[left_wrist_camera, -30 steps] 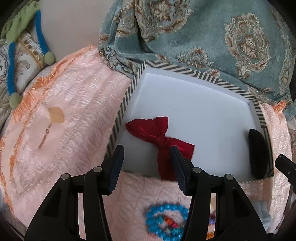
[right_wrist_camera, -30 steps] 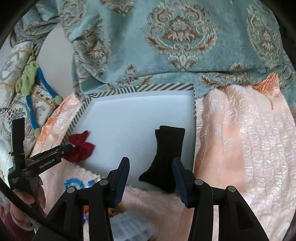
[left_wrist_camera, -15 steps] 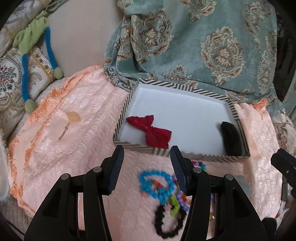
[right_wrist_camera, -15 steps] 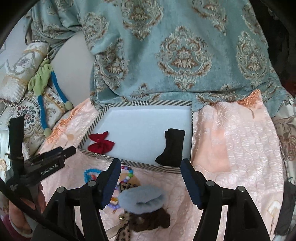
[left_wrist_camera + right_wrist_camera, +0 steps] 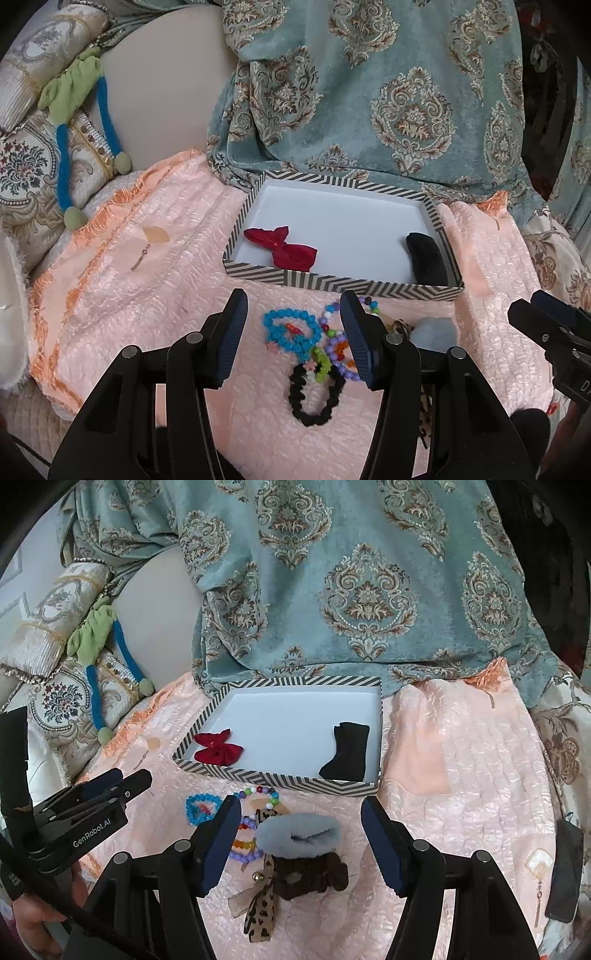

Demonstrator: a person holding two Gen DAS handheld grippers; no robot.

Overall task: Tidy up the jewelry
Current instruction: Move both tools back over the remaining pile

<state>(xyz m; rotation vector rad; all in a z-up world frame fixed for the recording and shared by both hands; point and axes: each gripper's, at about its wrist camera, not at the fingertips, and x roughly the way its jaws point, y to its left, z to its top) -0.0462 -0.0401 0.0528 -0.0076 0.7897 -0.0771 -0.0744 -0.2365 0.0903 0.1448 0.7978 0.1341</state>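
Both claws, the left claw (image 5: 291,332) and the right claw (image 5: 297,834), hang empty and spread over unsorted beaded bracelets (image 5: 291,330) near the striped box (image 5: 332,284), which holds a red bow (image 5: 286,249) and a black bow (image 5: 347,751), leaving room for sorting.

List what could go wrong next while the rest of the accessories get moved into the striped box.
1. The blue bead bracelet, the multicolour bead strand and the black scrunchie overlap, so a pinch by the open left gripper may drag several at once.
2. The grey fluffy scrunchie lies on the brown one; the open right gripper may lift both or drop one.
3. The striped box sits on soft quilt and could shift if bumped.
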